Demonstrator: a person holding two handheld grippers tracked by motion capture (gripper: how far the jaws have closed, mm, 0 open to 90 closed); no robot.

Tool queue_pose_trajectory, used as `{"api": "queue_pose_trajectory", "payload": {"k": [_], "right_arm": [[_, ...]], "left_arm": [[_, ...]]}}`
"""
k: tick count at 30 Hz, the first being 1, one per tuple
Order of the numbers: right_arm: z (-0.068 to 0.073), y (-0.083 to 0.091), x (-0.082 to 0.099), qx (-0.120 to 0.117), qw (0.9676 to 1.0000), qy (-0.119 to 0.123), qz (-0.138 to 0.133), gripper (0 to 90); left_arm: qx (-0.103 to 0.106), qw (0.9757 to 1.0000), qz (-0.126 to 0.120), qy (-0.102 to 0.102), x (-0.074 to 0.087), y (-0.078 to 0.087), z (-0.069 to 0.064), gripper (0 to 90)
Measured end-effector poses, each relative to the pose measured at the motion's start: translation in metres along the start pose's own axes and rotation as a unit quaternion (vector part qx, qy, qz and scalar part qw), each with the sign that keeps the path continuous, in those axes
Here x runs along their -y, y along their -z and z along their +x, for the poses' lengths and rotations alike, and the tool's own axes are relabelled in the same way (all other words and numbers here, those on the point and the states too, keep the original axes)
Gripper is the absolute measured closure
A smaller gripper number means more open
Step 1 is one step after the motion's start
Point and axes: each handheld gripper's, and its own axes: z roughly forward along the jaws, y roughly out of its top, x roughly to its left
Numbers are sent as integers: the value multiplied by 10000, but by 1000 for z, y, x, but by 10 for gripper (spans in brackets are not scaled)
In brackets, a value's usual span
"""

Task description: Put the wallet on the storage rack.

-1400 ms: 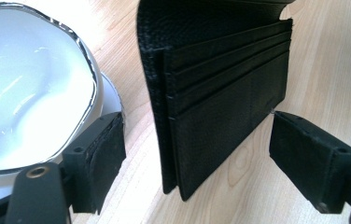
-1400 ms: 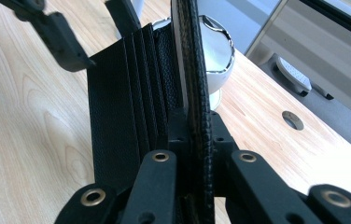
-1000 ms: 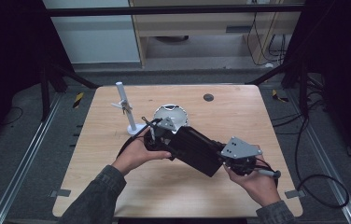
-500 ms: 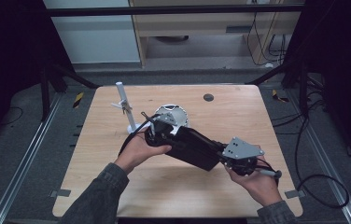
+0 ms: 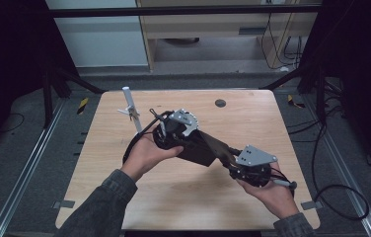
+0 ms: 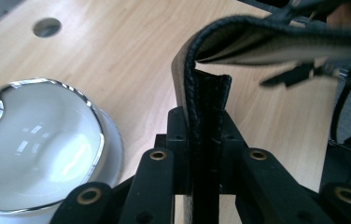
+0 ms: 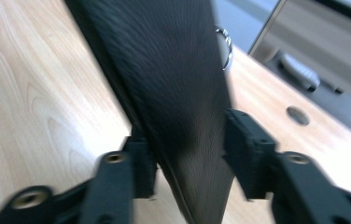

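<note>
Between the jaws of the left gripper (image 6: 200,154), a black stitched-edge pouch (image 6: 276,39) is clamped at its folded end; the pads press on both sides of the fold, having just closed onto it. Same pouch seen from the high view (image 5: 201,145): held off the table (image 5: 252,113), spanning from the left gripper (image 5: 171,133) to the right gripper (image 5: 245,165).

Right gripper (image 7: 190,154): jaws have just been opening. Pouch (image 7: 173,79) passes between the pads, lying against the right pad; whether the left pad touches is unclear because of blur.

Just beside the left gripper, a glass dome with a chrome rim (image 6: 33,144) sits on the table. A white stand (image 5: 131,111) rises near the left gripper on the table's left side. A round hole (image 5: 220,103) in the tabletop lies farther back.
</note>
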Motion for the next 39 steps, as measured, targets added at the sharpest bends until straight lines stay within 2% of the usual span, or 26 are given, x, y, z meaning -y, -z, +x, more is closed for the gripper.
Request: {"api": "queue_pose_trajectory", "payload": {"k": [1, 2, 3, 4, 5, 8, 10, 11, 12, 13, 14, 15, 17, 18, 19, 22, 23, 27, 39], "right_arm": [[1, -3, 4, -12, 10000, -57, 74, 400], [1, -3, 4, -12, 10000, -57, 74, 400], [1, -5, 9, 12, 9999, -106, 113, 321], [1, -5, 9, 12, 9999, -106, 113, 321], [2, -8, 16, -6, 9997, -192, 127, 273], [3, -12, 23, -11, 9995, -282, 152, 245], [2, -17, 35, 15, 9987, -472, 194, 206], [2, -18, 39, 40, 9984, -537, 196, 194], [2, -18, 39, 40, 9984, -537, 196, 194], [-1, -21, 46, 98, 9971, -713, 233, 159], [-1, -21, 46, 98, 9971, -713, 233, 159], [-4, -24, 54, 208, 9954, -907, 240, 137], [-7, -27, 62, 328, 9928, -1121, 266, 107], [-7, -27, 62, 328, 9928, -1121, 266, 107], [-9, -29, 70, 433, 9895, -1332, 355, 91], [-10, -31, 79, 487, 9883, -1364, 477, 82], [-12, -31, 87, 588, 9866, -1377, 642, 68], [-16, -31, 95, 649, 9823, -1601, 722, 60], [-18, -32, 98, 719, 9801, -1642, 852, 63]], "left_arm": [[-54, 10000, 22, -47, -6, 4, 0, 798], [-54, 10000, 22, -47, -6, 4, 0, 798], [-116, 9999, 53, -108, -11, 8, -1, 798], [-116, 9999, 53, -108, -11, 8, -1, 797], [-170, 9997, 99, -125, -15, 11, -2, 797], [-181, 9997, 123, -145, -17, 14, -2, 797], [-229, 9994, 175, -174, -17, 17, -2, 797], [-346, 9989, 244, -214, -17, 19, -2, 798], [-346, 9989, 244, -214, -17, 19, -2, 797], [-360, 9988, 279, -193, -15, 21, -1, 798], [-360, 9988, 279, -193, -15, 21, -1, 797], [-344, 9989, 293, -151, -14, 23, 0, 798], [-348, 9989, 274, -149, -14, 24, 0, 797], [-370, 9987, 302, -151, -13, 25, 0, 797], [-404, 9986, 311, -157, -13, 26, 0, 797], [-446, 9985, 298, -135, -12, 30, 3, 797], [-474, 9984, 288, -112, -11, 32, 4, 797], [-550, 9980, 295, -81, -11, 38, 8, 796], [-733, 9970, 230, -33, -13, 56, 17, 797]]}}
